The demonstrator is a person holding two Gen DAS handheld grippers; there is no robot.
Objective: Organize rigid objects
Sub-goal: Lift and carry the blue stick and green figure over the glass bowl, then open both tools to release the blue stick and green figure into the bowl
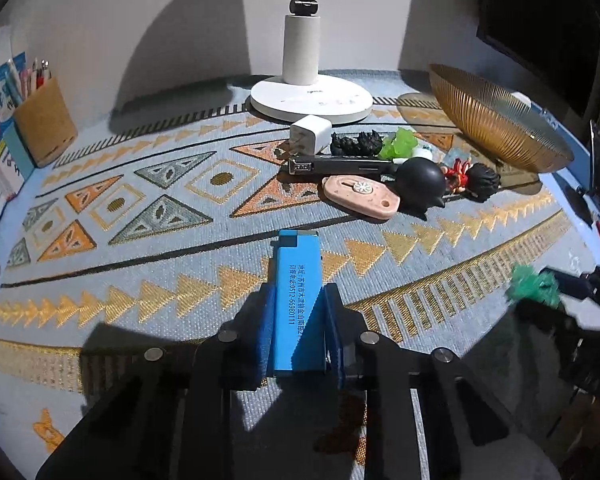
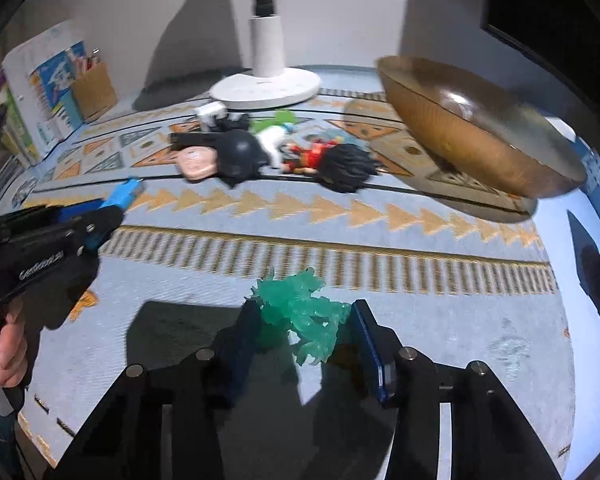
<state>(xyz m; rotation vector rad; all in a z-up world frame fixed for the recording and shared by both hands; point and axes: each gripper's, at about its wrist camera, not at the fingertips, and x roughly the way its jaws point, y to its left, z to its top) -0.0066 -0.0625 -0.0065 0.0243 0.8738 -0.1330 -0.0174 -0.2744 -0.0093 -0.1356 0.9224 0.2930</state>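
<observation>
Holding a blue lighter [image 1: 299, 300], the left tool [image 1: 299, 312] has its two blue pads [image 1: 266, 332] squeezed on the lighter's sides. The lighter points forward, up above the patterned cloth [image 1: 140, 240] that covers the counter. Small blue writing runs along the lighter's top face.

The right tool [image 2: 304, 320] is closed on a see-through green toy [image 2: 300, 312]. The toy sits between the two fingers [image 2: 368, 344] and sticks out in front of them, above the cloth. In the left wrist view this same green toy shows at the far right edge, blurry.

Farther back on the cloth is a little pile of things, close together. There is a white charger plug [image 1: 310, 134], a black lumpy toy [image 1: 356, 144], a bright green toy [image 1: 400, 144], a long dark USB hub [image 1: 340, 167], a pink flat tag [image 1: 362, 196], a round black helmet [image 1: 420, 188] and a small figure with red clothes and black hair [image 1: 474, 180]. The plug is just beside the white lamp base [image 1: 312, 98].

To the right of the pile stands a big golden bowl [image 1: 496, 120], tilted toward the camera. At the far left is a brown pen holder [image 1: 44, 124] with pens in it, next to some books [image 1: 0, 120].

A hand [image 2: 4, 344] holds the left tool's handle in the right wrist view.
</observation>
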